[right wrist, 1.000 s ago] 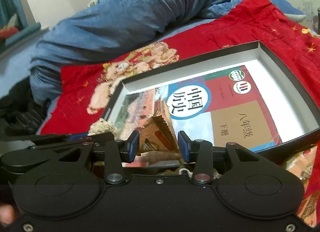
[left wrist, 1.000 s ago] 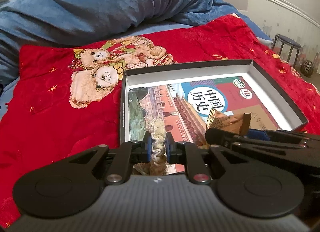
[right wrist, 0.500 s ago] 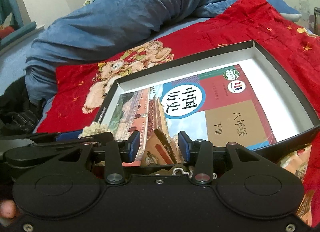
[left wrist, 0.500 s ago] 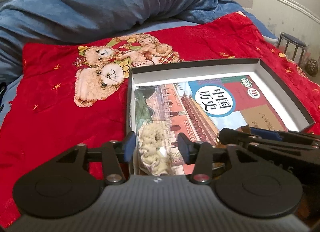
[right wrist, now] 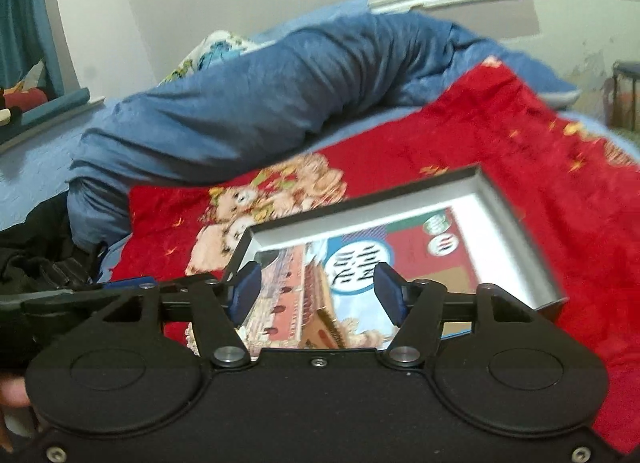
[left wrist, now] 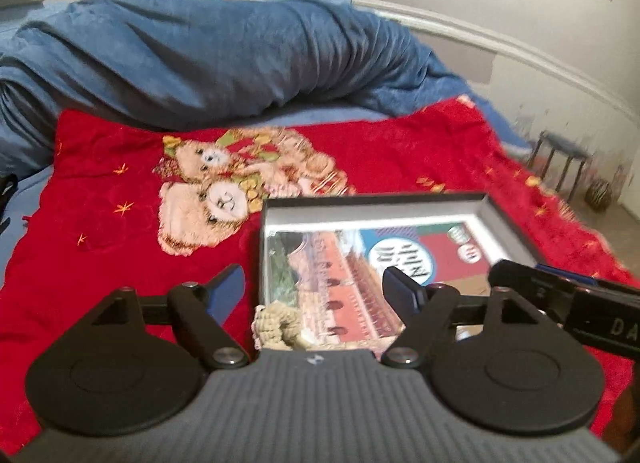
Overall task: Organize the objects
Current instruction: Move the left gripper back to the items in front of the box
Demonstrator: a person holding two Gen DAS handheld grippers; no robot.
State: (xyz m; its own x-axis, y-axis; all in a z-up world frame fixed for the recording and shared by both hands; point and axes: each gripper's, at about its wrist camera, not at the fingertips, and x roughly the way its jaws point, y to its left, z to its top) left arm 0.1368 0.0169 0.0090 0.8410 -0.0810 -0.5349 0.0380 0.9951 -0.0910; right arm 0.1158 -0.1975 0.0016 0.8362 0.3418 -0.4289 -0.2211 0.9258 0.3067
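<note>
A shallow black box with white inner walls (left wrist: 492, 209) (right wrist: 504, 207) lies on the red blanket and holds a colourful textbook (left wrist: 404, 259) (right wrist: 360, 263). A cream crocheted piece (left wrist: 276, 323) lies on the book's near left corner, just below my left gripper (left wrist: 314, 287), which is open and empty above it. My right gripper (right wrist: 316, 289) is open and empty above the book's near edge. The brown snack packet is hidden below the right gripper body. The right gripper also shows at the right of the left wrist view (left wrist: 568, 299).
A red blanket with teddy bears (left wrist: 212, 191) covers the bed. A rolled blue duvet (left wrist: 200, 63) lies behind it. A white bed rail (left wrist: 500, 43) and a small stool (left wrist: 560, 159) stand at the far right. Dark clothing (right wrist: 36, 247) lies left.
Both grippers opened wider and pulled back and up from the box. The crocheted piece and the brown packet stay in the box; the packet has dropped out of view.
</note>
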